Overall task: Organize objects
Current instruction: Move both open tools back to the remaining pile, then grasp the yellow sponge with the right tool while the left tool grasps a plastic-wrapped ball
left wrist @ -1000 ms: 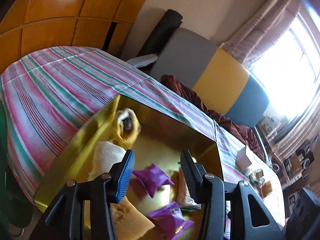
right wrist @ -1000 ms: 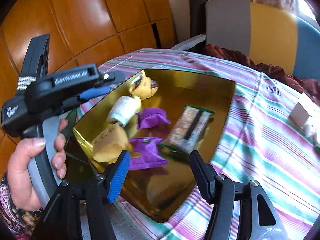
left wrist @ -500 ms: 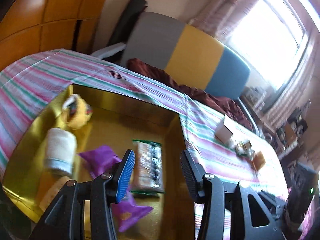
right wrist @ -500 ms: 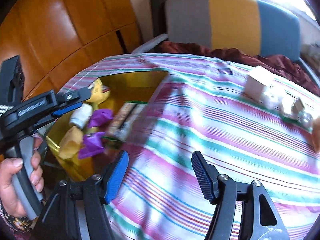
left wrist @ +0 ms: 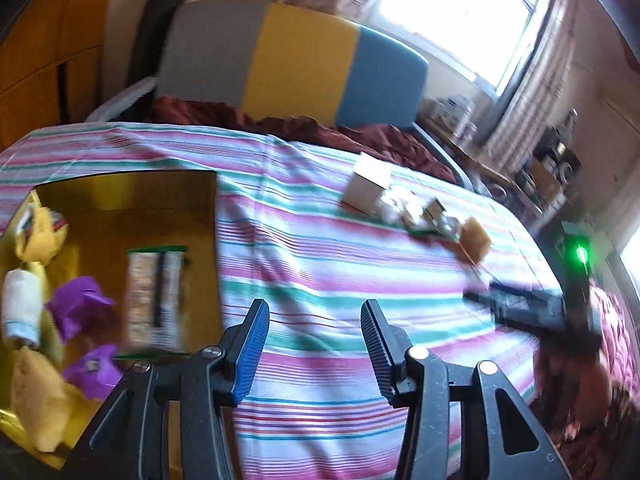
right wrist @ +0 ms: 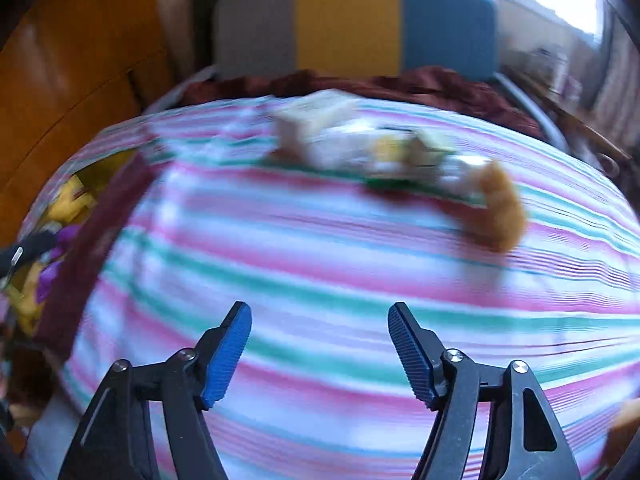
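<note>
1. Both wrist views have swung away from the gold box toward the open striped bedspread; a second ago the box filled each view, and now it sits at the left edge.
2. Left gripper: jaws parted, nothing between them, hanging over the striped bedspread just right of the box wall.
3. Right gripper: its jaws have just been opening wider and stand apart with nothing between them, over bare bedspread. This view is heavily blurred.
4. Gold box, left of the left gripper: it holds a snack bar packet lying flat, two purple pouches, a white roll, a yellow plush toy at the far end and a yellow pad nearest the camera.
5. Farther out on the bedspread, well apart from the box: a white carton, with a cluster of small items just beside it, too blurred to name, and an orange-brown block at the cluster's right end.
6. In the left wrist view the other gripper shows as a dark shape with a green light at the right edge, held by a hand.
7. Beyond the bed: a dark red blanket, then a headboard banded grey, yellow and blue, with a bright window to its right.
</note>
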A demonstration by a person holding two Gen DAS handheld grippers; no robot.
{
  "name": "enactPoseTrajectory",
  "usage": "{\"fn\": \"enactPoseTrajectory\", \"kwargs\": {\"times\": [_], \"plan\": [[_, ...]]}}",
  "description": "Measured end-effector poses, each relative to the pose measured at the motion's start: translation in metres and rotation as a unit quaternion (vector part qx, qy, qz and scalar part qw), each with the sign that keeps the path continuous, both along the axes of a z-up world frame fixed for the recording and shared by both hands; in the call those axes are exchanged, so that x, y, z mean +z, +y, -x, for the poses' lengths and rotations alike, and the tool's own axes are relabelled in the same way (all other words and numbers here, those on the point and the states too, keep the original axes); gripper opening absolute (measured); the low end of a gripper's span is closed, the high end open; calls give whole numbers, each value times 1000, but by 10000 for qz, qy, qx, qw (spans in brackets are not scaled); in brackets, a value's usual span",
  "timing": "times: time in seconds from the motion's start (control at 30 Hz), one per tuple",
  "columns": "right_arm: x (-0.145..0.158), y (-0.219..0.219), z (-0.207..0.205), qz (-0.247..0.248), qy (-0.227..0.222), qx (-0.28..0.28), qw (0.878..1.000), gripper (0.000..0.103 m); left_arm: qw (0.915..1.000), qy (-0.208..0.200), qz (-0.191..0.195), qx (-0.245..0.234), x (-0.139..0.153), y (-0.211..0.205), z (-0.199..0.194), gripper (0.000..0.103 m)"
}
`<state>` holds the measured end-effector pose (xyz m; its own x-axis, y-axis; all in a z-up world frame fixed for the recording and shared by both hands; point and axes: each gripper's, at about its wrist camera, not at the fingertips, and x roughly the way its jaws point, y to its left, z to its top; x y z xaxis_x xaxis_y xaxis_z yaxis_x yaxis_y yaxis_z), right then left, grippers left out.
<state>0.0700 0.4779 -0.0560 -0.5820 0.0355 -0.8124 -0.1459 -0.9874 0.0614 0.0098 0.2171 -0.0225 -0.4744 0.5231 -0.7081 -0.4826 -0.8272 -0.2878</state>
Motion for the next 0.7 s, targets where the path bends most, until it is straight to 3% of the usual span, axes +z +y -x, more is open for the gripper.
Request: {"fn": "enactPoseTrajectory", "kwargs": {"times": [0.2, 0.4, 0.53, 0.7], "plan": [[6, 81, 26, -614, 184, -859, 9942, 74, 9982, -157, 237, -533, -15, 33, -23, 48], [-8, 131, 43, -264, 141, -1103, 9934, 74, 9943, -244, 387, -965, -29, 58, -40, 48], [-13, 144, 52, -467, 161, -1158, 9920, 74, 9911, -378, 457, -1192, -38, 79, -48, 48], [-16, 192, 38, 197, 283, -2043, 9783, 75, 9903, -355, 490, -1252, -41, 90, -51, 48]]}}
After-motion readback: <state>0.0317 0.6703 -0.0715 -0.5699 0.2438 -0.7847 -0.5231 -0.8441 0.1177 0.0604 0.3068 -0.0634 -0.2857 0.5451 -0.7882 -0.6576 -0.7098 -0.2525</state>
